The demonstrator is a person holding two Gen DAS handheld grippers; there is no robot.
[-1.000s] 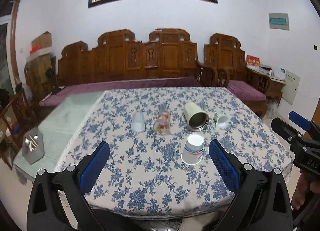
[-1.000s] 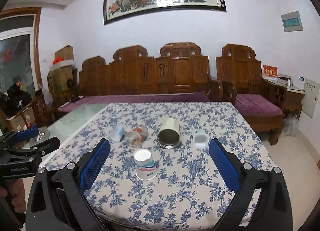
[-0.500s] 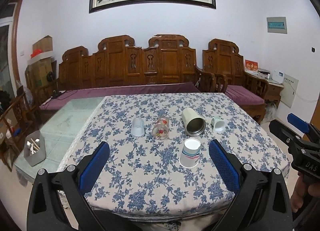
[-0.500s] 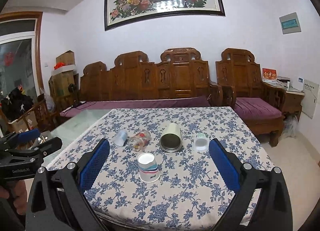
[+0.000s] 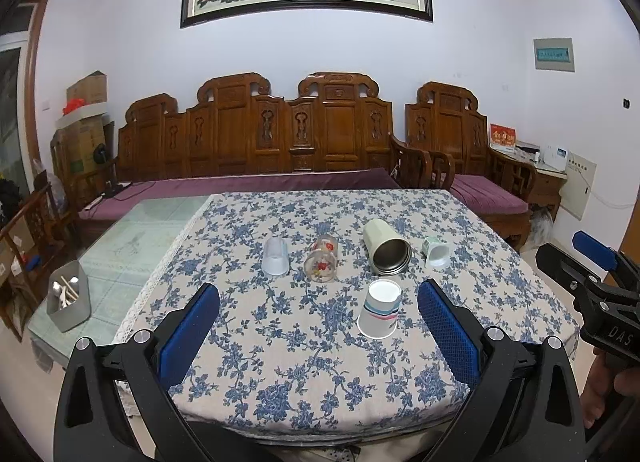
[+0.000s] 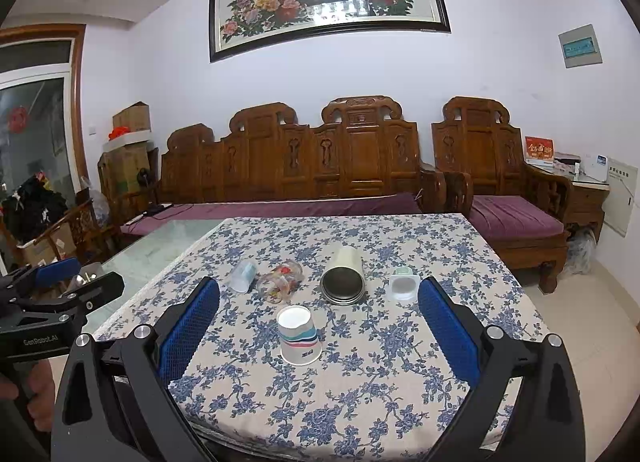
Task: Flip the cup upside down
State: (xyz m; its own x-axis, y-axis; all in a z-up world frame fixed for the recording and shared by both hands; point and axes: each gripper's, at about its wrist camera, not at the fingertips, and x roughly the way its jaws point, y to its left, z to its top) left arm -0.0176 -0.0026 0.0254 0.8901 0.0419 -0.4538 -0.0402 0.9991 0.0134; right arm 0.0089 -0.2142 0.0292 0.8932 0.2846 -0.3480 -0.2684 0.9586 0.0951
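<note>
A striped paper cup [image 5: 379, 313] stands upside down near the front of the floral tablecloth; it also shows in the right wrist view [image 6: 299, 340]. Behind it lie a clear plastic cup [image 5: 275, 257], a flowered glass [image 5: 322, 264], a cream steel tumbler [image 5: 387, 246] and a small green-and-white cup [image 5: 437, 252], all on their sides. My left gripper [image 5: 318, 332] is open and empty, held back above the table's near edge. My right gripper [image 6: 318, 332] is open and empty too, also back from the cups. Each gripper shows in the other's view.
The table [image 5: 304, 378] has a bare glass part on the left [image 5: 136, 238] with a grey utensil holder [image 5: 69, 306]. A carved wooden sofa [image 5: 256, 149] stands behind, an armchair [image 6: 504, 197] at the right. The other gripper [image 5: 596, 294] is at the right edge.
Both grippers have drawn back and risen from the table, so the cups look farther away. The cups have not moved. Both grippers stay open.
</note>
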